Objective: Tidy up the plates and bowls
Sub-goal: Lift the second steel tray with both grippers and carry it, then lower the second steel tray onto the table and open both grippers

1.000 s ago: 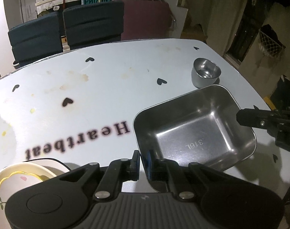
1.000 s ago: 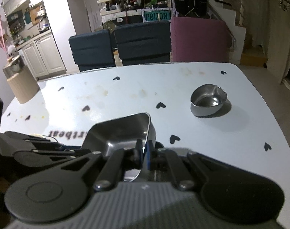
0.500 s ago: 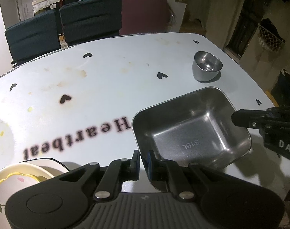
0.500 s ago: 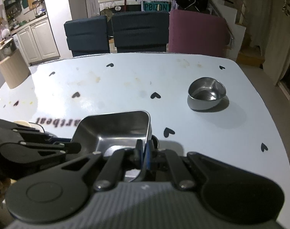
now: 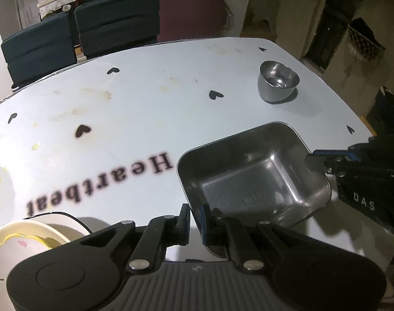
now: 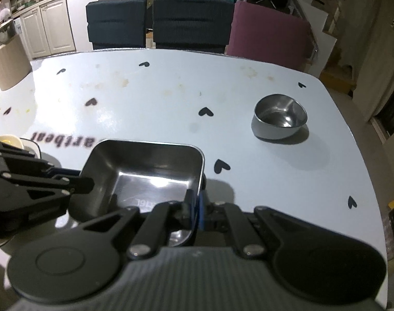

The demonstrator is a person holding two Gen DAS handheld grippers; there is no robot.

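Observation:
A rectangular steel tray point(image 5: 254, 173) is held above the white table point(image 5: 145, 108) by both grippers. My left gripper point(image 5: 195, 216) is shut on the tray's near rim. My right gripper point(image 6: 195, 210) is shut on the opposite rim of the same tray point(image 6: 145, 165); it shows at the right edge of the left wrist view point(image 5: 316, 155), and the left gripper shows at the left of the right wrist view point(image 6: 88, 182). A small round steel bowl point(image 5: 278, 80) stands further out on the table, also in the right wrist view point(image 6: 280, 120). A stack of cream plates point(image 5: 20, 238) lies at lower left.
The table carries heart prints and the word "Heartbeat" point(image 5: 101, 181). Two dark chairs point(image 6: 155, 20) and a maroon chair point(image 6: 269, 39) stand at the far edge. A tan cylinder point(image 6: 7, 64) stands at the table's far left corner. The table's right edge point(image 6: 357, 155) is near the bowl.
The steel tray has risen and tilted between both grippers. Both views have lifted and pulled back from the table, showing more of the small bowl and surface.

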